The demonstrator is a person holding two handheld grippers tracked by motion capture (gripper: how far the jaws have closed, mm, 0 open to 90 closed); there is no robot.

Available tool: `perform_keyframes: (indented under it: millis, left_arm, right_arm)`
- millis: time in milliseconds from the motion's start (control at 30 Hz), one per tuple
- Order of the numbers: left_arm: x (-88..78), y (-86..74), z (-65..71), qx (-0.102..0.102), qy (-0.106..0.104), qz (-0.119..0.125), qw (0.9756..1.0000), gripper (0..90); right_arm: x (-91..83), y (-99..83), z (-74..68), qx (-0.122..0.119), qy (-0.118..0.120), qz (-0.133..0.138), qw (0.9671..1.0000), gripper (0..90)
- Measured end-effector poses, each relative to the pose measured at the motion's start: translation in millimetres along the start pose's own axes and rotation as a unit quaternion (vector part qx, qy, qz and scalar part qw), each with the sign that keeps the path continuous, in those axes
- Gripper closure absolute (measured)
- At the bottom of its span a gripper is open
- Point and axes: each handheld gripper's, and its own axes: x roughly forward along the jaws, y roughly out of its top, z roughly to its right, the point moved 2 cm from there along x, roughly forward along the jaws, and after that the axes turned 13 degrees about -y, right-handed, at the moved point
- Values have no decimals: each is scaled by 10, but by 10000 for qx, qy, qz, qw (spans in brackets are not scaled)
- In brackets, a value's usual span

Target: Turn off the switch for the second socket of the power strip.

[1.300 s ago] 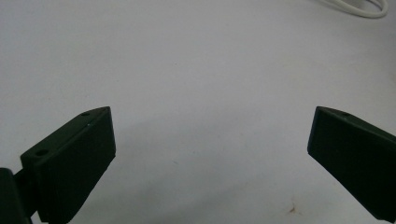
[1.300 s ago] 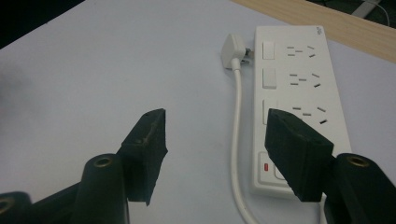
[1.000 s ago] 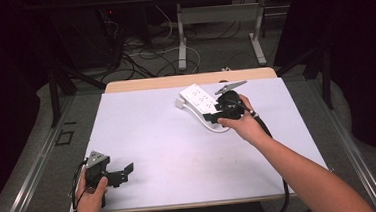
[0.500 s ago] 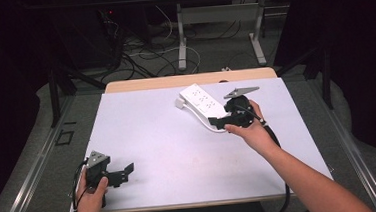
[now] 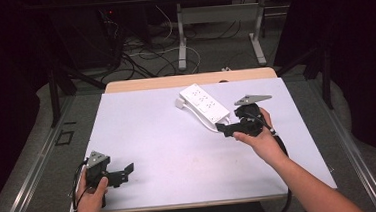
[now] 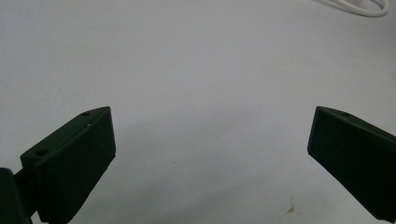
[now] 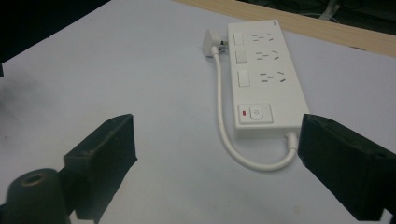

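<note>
Right tool (image 7: pixel 217 158) released, power strip (image 7: pixel 266 91) just ahead; judge: straddle its switch end squarely. Left tool (image 6: pixel 210 154) released.

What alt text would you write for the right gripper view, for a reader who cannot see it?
A white power strip lies flat on a pale table, its short cable looping from the near end back to a plug lying beside the far end. The right hand-held gripper frames it from below, jaws wide open and holding nothing.
</note>
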Motion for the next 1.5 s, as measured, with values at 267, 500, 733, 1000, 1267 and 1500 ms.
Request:
perform_keyframes:
  millis: [267,500,733,1000,1267,1500]
  left_arm:
    - [0,0,1,-5,5,4,10000,9]
    - [-4,0,3,-1,9,7,10000,8]
    - [-5,2,6,8,9,0,10000,9]
    - [-7,1,7,13,4,-3,10000,9]
    - [-9,3,7,11,6,22,10000,8]
    - [-9,0,8,-1,6,10,10000,8]
  right_arm:
    - [-44,-137,76,11,-65,-59,10000,0]
    - [-105,-268,133,9,-228,-54,9997,0]
    - [-149,-419,174,65,-206,-89,9997,0]
    - [-184,-617,189,-25,-349,-185,9992,0]
    - [-167,-803,270,17,-465,-313,9984,0]
    - [-159,-957,356,-53,-676,-378,9970,0]
